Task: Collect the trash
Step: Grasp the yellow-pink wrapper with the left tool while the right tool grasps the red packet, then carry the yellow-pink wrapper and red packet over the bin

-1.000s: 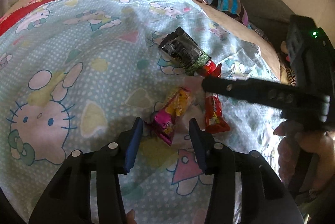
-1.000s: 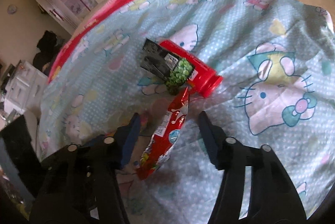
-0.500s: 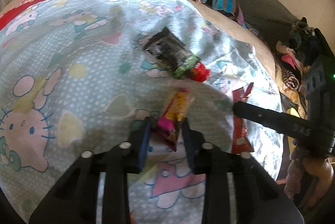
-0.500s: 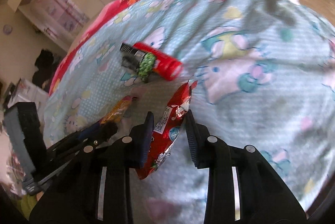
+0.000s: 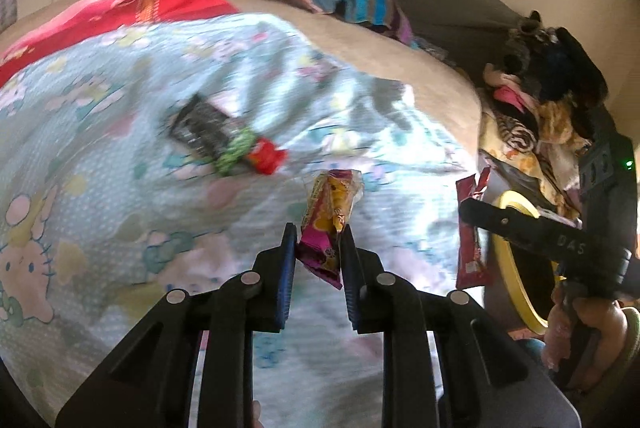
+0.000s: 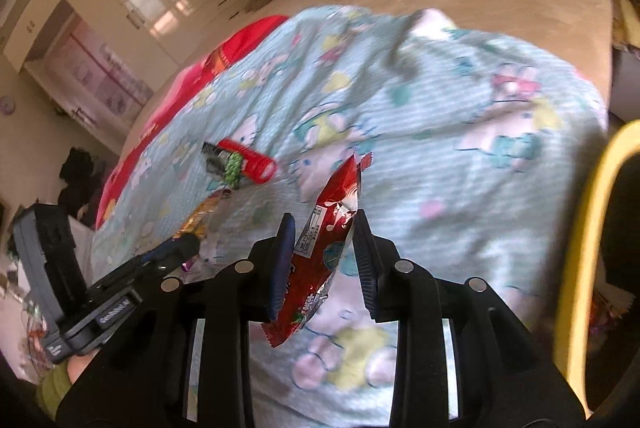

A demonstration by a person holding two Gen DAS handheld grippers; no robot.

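My left gripper [image 5: 318,244] pinches a yellow-and-magenta crinkly snack wrapper [image 5: 329,218]; my right gripper [image 6: 322,240] clamps a shiny red foil packet [image 6: 320,248], both raised above the pale-blue cartoon-print sheet [image 5: 120,196].

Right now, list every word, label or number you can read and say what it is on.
"DAS": on the right hand-held gripper, in the left wrist view.
Pale lettering on the left hand-held gripper: too blurred to read.
White label on the red wrapper: print too small.
Yellow and pink wrapper: print blurred.
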